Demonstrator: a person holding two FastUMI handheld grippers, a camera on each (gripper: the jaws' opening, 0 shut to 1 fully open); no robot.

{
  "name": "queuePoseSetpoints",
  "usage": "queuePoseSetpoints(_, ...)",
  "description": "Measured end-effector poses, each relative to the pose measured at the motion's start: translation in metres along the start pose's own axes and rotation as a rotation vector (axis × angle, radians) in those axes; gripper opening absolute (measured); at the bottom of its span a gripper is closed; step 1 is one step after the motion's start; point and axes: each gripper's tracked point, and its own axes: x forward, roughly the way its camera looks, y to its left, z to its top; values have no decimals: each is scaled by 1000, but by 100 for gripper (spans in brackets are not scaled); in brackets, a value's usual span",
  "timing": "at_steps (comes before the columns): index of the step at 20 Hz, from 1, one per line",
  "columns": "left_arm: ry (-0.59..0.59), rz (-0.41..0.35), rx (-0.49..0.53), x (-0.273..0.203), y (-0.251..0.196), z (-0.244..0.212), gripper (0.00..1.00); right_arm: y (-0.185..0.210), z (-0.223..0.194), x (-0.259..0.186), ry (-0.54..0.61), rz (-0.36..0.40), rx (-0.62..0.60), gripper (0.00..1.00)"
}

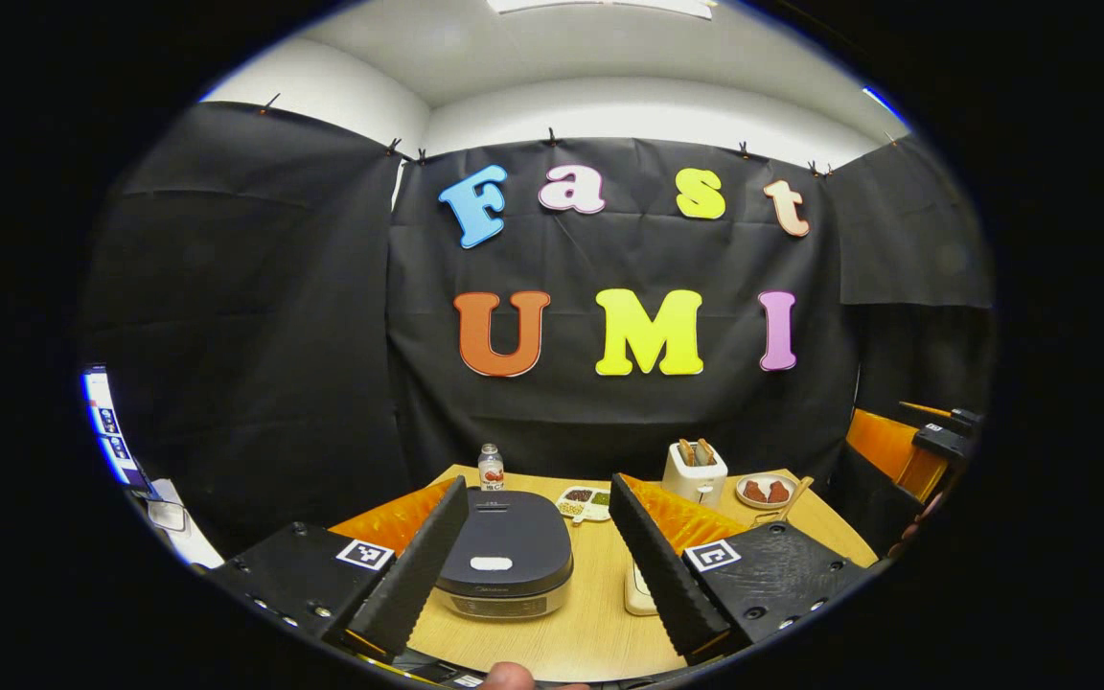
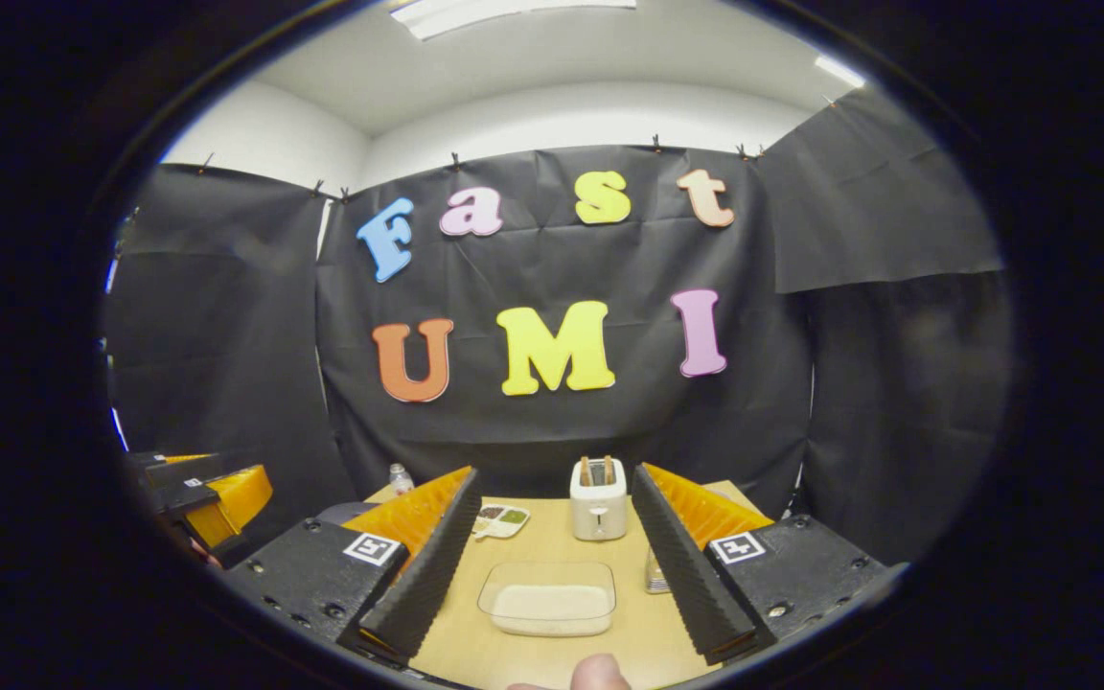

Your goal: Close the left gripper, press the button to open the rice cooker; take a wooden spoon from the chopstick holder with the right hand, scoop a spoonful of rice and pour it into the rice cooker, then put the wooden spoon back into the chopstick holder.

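Observation:
The rice cooker sits on the wooden table with its dark lid down and a pale button on top. My left gripper hangs open just above and in front of it, its fingers either side of the cooker. A wooden spoon handle sticks up from a holder at the far right, beside a plate. My right gripper is open over a clear tub of rice. The chopstick holder peeks out behind its right finger. The cooker's edge shows at the left.
A white toaster stands at the table's back, with a plate of food, a divided dish and a small bottle. A thumb shows at the bottom edge.

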Motion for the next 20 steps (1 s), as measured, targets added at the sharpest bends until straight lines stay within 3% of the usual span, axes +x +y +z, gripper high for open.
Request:
queuePoseSetpoints(16, 91, 8, -5, 11, 14, -22, 95, -12, -6, 24, 28, -2, -36, 100)
queuePoseSetpoints(17, 106, 0, -13, 17, 14, -25, 100, -15, -7, 28, 32, -3, -34, 100)
queuePoseSetpoints(18, 127, -16, -26, 20, 11, -28, 95, -18, -8, 31, 35, -5, -34, 100)
queuePoseSetpoints(20, 168, -16, -34, 30, 17, -35, 95, -27, -7, 40, 35, -11, -40, 100)
